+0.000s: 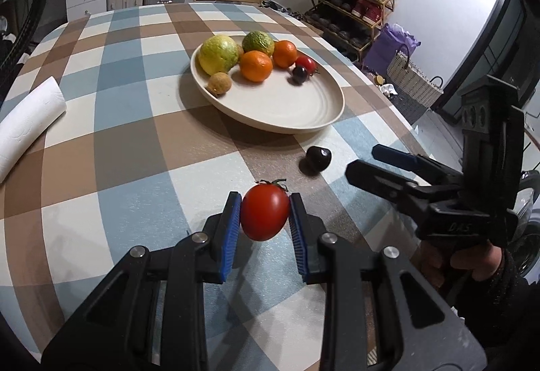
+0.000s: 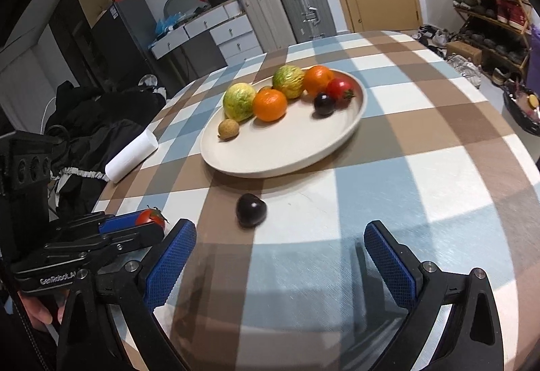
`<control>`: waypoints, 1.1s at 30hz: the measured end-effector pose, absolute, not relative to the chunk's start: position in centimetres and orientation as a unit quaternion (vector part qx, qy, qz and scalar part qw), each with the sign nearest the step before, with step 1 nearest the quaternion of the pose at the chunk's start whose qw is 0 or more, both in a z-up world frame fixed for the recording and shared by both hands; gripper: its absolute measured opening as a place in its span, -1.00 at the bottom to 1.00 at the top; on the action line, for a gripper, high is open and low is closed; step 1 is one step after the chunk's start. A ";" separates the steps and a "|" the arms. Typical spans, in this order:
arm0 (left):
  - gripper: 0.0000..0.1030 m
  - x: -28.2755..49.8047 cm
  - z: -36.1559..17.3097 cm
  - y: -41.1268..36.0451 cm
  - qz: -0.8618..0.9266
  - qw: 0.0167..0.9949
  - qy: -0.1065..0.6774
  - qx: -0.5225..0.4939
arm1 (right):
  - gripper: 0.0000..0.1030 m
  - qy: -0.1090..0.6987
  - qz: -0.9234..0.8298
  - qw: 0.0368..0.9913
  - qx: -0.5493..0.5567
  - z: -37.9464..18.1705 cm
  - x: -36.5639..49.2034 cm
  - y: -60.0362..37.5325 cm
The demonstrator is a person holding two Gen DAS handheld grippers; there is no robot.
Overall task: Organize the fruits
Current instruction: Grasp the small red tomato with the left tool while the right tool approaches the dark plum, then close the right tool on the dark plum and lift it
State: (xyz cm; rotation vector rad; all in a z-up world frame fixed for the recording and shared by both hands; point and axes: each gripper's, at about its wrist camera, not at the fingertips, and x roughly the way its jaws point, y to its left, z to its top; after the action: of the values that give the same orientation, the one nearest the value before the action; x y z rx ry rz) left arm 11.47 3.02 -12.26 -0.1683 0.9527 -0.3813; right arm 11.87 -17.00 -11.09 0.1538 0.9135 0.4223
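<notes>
**Left wrist view: tomato clamped, dark fruit loose on table**

Left claw (image 1: 265,214) closed on red tomato (image 1: 264,213), blue pads pressing both sides, stem end pointing away from camera. Tomato appears slightly clear of checked table (image 1: 135,148).

Right claw (image 2: 279,261) wide open, nothing between pads, hovering over table. Dark round fruit (image 2: 251,209) on table just ahead of it, between claw and plate (image 2: 287,148), touching neither.

Plate near table centre, holding two green-yellow fruits, two oranges, one small brown fruit, one red tomato, one dark fruit, all grouped toward far side. Near half of plate bare.

White paper roll (image 1: 27,124) at left table edge, well apart from plate.
</notes>
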 end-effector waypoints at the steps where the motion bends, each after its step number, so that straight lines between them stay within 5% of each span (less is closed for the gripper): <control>1: -0.50 11.5 -12.2 3.2 -0.183 0.868 0.455 -0.082 | 0.97 0.438 0.204 0.872 0.072 -11.1 12.1 -16.7; 9: -0.50 12.0 -12.1 3.9 -0.184 0.868 0.453 -0.089 | 0.54 0.455 0.210 0.864 0.054 -11.9 13.9 -14.6; 12: -0.50 12.2 -12.2 4.2 -0.182 0.867 0.454 -0.092 | 0.19 0.466 0.212 0.858 0.050 -12.2 14.3 -14.0; 17: -0.50 12.2 -12.4 4.5 -0.178 0.866 0.456 -0.096 | -0.01 0.465 0.214 0.859 0.031 -12.3 14.3 -13.3; 22: -0.50 12.4 -12.3 5.2 -0.165 0.870 0.453 -0.097 | -0.51 0.465 0.218 0.858 0.017 -12.5 14.1 -12.9; 33: -0.50 12.6 -10.5 6.5 -0.143 0.881 0.440 -0.101 | -0.52 0.441 0.230 0.867 0.026 -11.6 13.2 -13.5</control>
State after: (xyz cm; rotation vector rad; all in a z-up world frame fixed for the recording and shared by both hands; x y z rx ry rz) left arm 12.56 6.49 -10.52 -0.2098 0.9177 -0.2973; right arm 13.22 -13.51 -11.61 0.0544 0.9236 0.4818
